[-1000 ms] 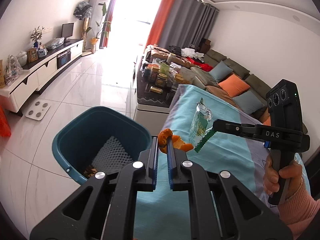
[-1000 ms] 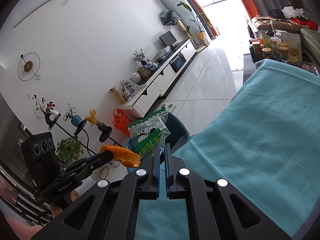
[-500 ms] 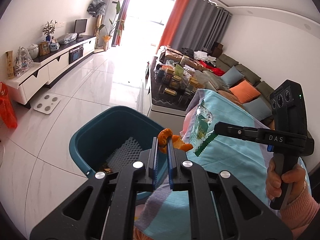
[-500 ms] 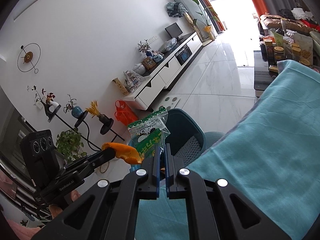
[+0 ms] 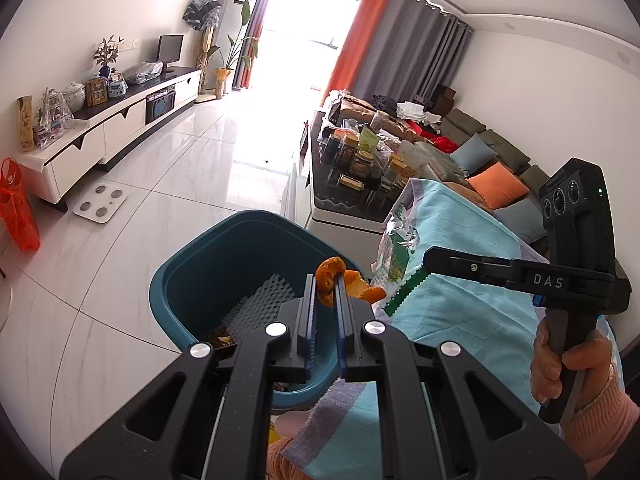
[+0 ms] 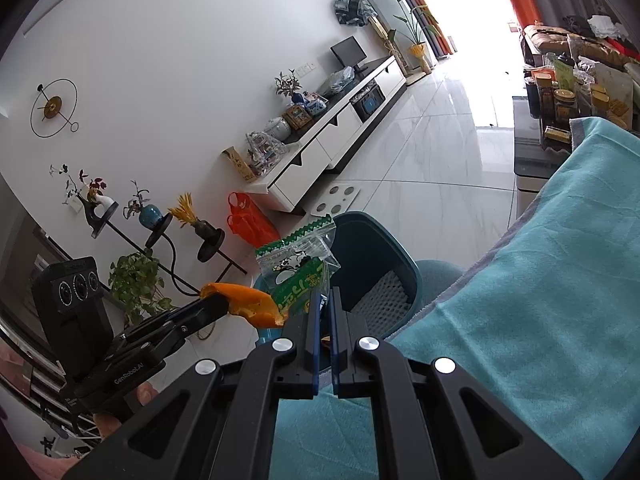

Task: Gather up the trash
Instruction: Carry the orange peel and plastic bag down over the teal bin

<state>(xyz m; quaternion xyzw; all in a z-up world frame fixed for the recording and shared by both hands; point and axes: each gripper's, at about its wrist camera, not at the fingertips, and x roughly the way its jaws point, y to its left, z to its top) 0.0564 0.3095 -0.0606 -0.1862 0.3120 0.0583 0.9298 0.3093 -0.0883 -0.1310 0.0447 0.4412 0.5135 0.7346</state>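
The teal bin (image 5: 224, 280), with white foam mesh (image 5: 260, 304) already in it, is now seen larger and more centred than a second ago, so both loads have been carried off the teal-covered desk (image 5: 460, 312) toward it. The orange peel (image 5: 332, 280) is pinched in the left gripper (image 5: 325, 292) at the bin's rim; the green snack wrapper (image 6: 298, 276) is clamped in the right gripper (image 6: 325, 304) beside it. Release into the bin is judged next

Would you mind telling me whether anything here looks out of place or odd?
Nothing is spilled or damaged. The left claw grips an orange peel above the teal bin, and the right claw grips a green snack bag near it. Only the grey hem of the turquoise cloth droops beside the bin.
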